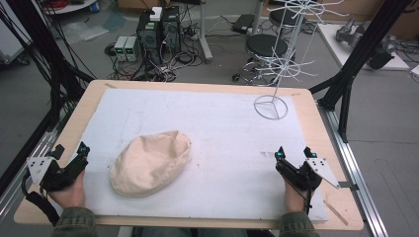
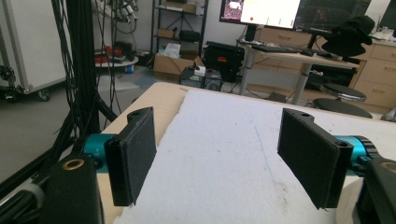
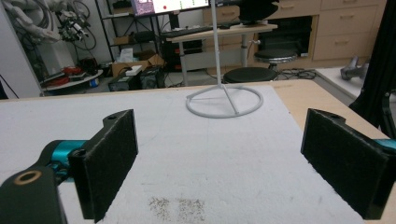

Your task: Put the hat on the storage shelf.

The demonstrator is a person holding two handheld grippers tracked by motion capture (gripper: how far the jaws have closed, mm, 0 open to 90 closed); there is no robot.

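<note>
- High view: the cream cap (image 1: 150, 164) lies flat on the white mat (image 1: 222, 143), left of centre in the lower half of the frame, well apart from both grippers.
- High view: the left gripper (image 1: 71, 153) sits at the lower left, at the mat's edge, nearer the cap than the other; the right gripper (image 1: 295, 153) sits at the lower right. A hand grips each, with olive sleeves at the bottom edge.
- Left gripper view: its two black jaws stand wide apart with nothing but bare mat (image 2: 224, 154) between them. At the lower right corner a pale rounded edge shows; whether it is the cap cannot be told.
- Right gripper view: its jaws likewise stand wide apart over bare mat (image 3: 210, 149), gripping nothing. A grey smudge (image 3: 180, 207) marks the mat at the bottom centre.
- The white wire rack (image 1: 281, 59) stands at the mat's upper right in the high view; the right gripper view shows its ring base (image 3: 224, 100) and post, upper centre.
- Writing: a lit monitor (image 2: 271, 11) appears at the top of the left gripper view; its text is too small to read.
- Surface: the mat covers a light wooden table (image 1: 197, 85).
- Room: grey floor, computer towers (image 1: 158, 29) with tangled cables at the top of the high view, a black stool (image 1: 267, 45) beside the rack, and wooden drawers (image 3: 345, 28) at the upper right of the right gripper view.
</note>
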